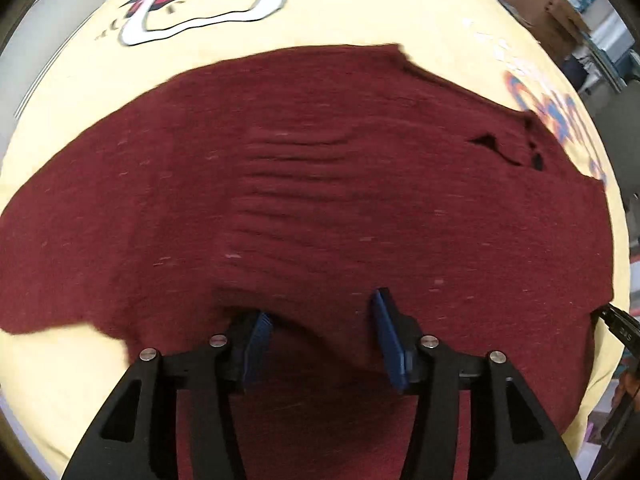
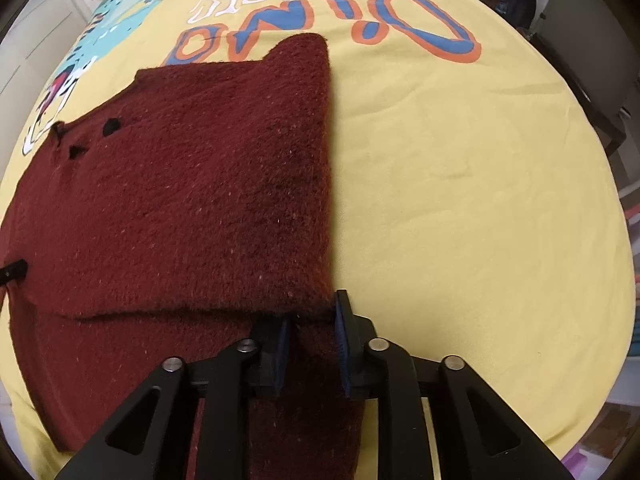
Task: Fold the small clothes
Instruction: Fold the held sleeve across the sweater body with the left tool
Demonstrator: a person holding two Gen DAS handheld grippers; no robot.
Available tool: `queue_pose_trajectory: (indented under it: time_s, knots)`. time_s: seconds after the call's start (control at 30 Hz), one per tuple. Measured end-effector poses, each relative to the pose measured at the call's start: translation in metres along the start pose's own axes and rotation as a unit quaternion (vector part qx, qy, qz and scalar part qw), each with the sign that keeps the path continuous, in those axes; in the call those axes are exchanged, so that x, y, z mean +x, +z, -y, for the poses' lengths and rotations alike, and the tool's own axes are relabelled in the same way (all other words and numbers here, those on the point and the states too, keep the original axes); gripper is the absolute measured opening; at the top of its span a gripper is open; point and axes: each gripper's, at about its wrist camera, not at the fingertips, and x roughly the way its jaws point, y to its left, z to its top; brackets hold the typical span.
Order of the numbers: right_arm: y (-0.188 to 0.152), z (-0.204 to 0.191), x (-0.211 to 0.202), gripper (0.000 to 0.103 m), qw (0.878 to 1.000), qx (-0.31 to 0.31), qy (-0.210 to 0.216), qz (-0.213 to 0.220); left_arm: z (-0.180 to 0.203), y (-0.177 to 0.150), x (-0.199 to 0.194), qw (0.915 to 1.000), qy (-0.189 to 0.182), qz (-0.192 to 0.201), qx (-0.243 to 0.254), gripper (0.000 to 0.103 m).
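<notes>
maroon sweater [image 1: 320, 184] lies between left gripper's [image 1: 320, 320] wide fingers; right gripper [image 2: 314, 322] pinches its edge.

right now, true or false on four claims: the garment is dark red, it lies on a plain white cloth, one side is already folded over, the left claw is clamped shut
1. The garment is dark red. True.
2. It lies on a plain white cloth. False: the cloth is yellow with printed cartoon art and lettering.
3. One side is already folded over. True: the right wrist view shows a doubled layer with a straight fold edge.
4. The left claw is clamped shut. False: its jaws stand well apart over the fabric.
</notes>
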Motion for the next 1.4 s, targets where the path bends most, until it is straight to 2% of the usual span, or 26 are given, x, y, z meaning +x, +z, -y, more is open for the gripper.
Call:
queue_pose_trajectory:
  time_s: [0.03,0.07,0.1,0.13,0.17,0.2,0.27,0.33,0.4,0.57,0.63,0.73,0.83,0.9,0.93,0.97,1.0,1.07,1.13,1.23,1.3,1.4]
  knots:
    - [-0.001,-0.002,-0.002,0.028,1.0,-0.005,-0.004,-0.001,-0.004,0.0,-0.003,1.0,0.001,-0.004,-0.003,0.051]
    - [-0.004,-0.004,-0.004,0.031,1.0,-0.008,-0.005,-0.001,-0.009,0.0,-0.005,0.9999,0.003,-0.008,-0.007,0.06]
    - [-0.005,-0.004,-0.006,0.038,1.0,-0.011,-0.006,-0.002,-0.013,0.001,-0.008,0.9999,0.006,-0.012,-0.009,0.067]
    - [-0.007,-0.005,-0.007,0.042,1.0,-0.014,-0.006,-0.002,-0.016,0.002,-0.011,0.9998,0.01,-0.014,-0.009,0.08]
    - [-0.008,-0.007,-0.01,0.05,1.0,-0.017,-0.007,-0.001,-0.021,0.002,-0.015,0.9998,0.01,-0.015,-0.007,0.084]
    - [-0.01,-0.008,-0.013,0.054,1.0,-0.021,-0.008,0.0,-0.023,0.003,-0.017,0.9998,0.011,-0.016,-0.001,0.084]
    - [-0.013,-0.01,-0.019,0.055,1.0,-0.028,-0.013,0.003,-0.028,0.007,-0.022,0.9998,0.011,-0.017,0.002,0.087]
    - [-0.016,-0.011,-0.026,0.059,0.999,-0.033,-0.015,0.01,-0.032,0.015,-0.026,0.9999,0.002,-0.013,-0.007,0.093]
    - [-0.017,-0.01,-0.033,0.065,0.999,-0.032,-0.014,0.014,-0.037,0.023,-0.028,0.9998,-0.005,-0.011,-0.017,0.093]
    - [-0.019,-0.004,-0.041,0.066,1.0,-0.024,-0.016,0.013,-0.026,0.053,-0.011,0.9994,-0.017,-0.025,-0.016,0.093]
    - [-0.018,0.0,-0.041,0.066,0.999,-0.023,-0.021,0.011,-0.018,0.061,0.005,0.999,-0.009,-0.042,-0.014,0.093]
    - [-0.019,0.007,-0.04,0.066,1.0,-0.016,-0.025,0.009,-0.007,0.064,0.027,0.9975,0.024,-0.066,-0.005,0.093]
    - [-0.02,0.011,-0.039,0.066,1.0,-0.004,-0.023,0.008,0.01,0.06,0.031,0.9977,0.036,-0.056,0.009,0.092]
    - [-0.02,0.014,-0.04,0.066,1.0,0.005,-0.024,0.012,0.022,0.059,0.032,0.9977,0.038,-0.05,0.026,0.089]
    - [-0.02,0.015,-0.041,0.066,0.999,0.011,-0.026,0.016,0.037,0.058,0.036,0.9973,0.04,-0.049,0.036,0.081]
    - [-0.02,0.016,-0.042,0.066,0.999,0.016,-0.025,0.018,0.041,0.057,0.036,0.9973,0.036,-0.047,0.043,0.07]
    - [-0.02,0.018,-0.043,0.066,0.999,0.021,-0.021,0.02,0.048,0.056,0.034,0.9974,0.03,-0.045,0.049,0.063]
    - [-0.019,0.019,-0.046,0.066,0.999,0.028,-0.016,0.022,0.064,0.053,0.03,0.9972,0.025,-0.039,0.059,0.036]
    - [-0.012,0.02,-0.051,0.066,0.998,0.036,-0.021,0.038,0.076,0.05,0.024,0.9966,0.017,-0.031,0.075,0.018]
    - [0.006,0.02,-0.059,0.066,0.997,0.049,-0.017,0.056,0.091,0.043,0.016,0.9953,0.042,-0.013,0.086,0.015]
    - [0.022,0.019,-0.058,0.067,0.996,0.06,0.012,0.062,0.102,0.038,0.008,0.9941,0.05,0.0,0.096,0.013]
    - [0.045,0.017,-0.053,0.07,0.995,0.068,0.037,0.061,0.114,0.027,-0.018,0.9947,0.042,0.023,0.09,0.013]
